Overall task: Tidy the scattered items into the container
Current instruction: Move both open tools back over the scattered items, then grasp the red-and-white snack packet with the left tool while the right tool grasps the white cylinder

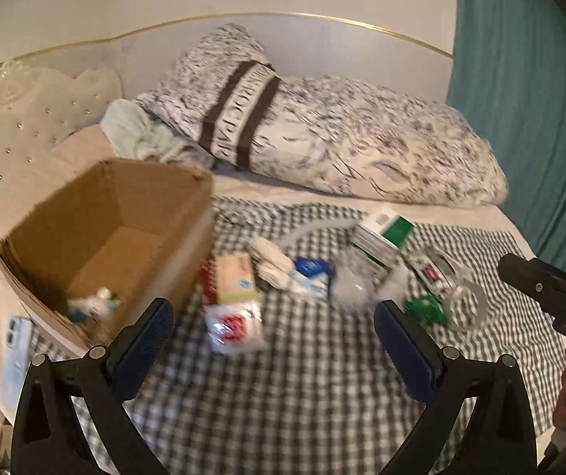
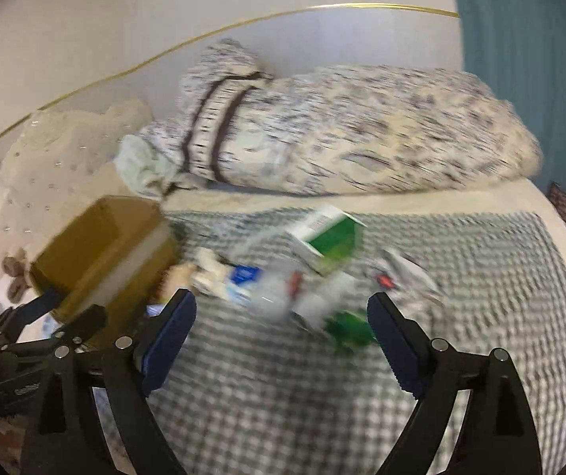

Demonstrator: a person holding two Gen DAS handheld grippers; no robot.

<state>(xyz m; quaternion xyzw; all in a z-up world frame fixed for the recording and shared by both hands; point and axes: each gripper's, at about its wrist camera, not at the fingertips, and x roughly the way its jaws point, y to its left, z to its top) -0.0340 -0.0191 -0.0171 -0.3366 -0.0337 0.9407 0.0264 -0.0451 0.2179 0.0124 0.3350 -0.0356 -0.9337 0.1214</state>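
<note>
An open cardboard box [image 1: 96,237] stands at the left on a checked cloth [image 1: 302,388]; a small bottle [image 1: 96,304] lies inside. Scattered on the cloth: a red-and-white packet [image 1: 235,326], a beige carton [image 1: 235,279], a blue-and-white tube [image 1: 310,277], a green-and-white box [image 1: 385,237], a tape roll [image 1: 467,304], a green piece [image 1: 425,308]. My left gripper [image 1: 275,316] is open and empty above the cloth. My right gripper [image 2: 283,312] is open and empty, near the green piece [image 2: 348,328] and the green-and-white box [image 2: 330,237]. The box [image 2: 104,249] is at its left.
A patterned pillow [image 1: 322,138] lies behind the items against the headboard. A teal curtain [image 1: 528,99] hangs at the right. A phone [image 1: 15,352] lies left of the box. The right gripper's body [image 1: 552,297] shows at the right edge of the left wrist view.
</note>
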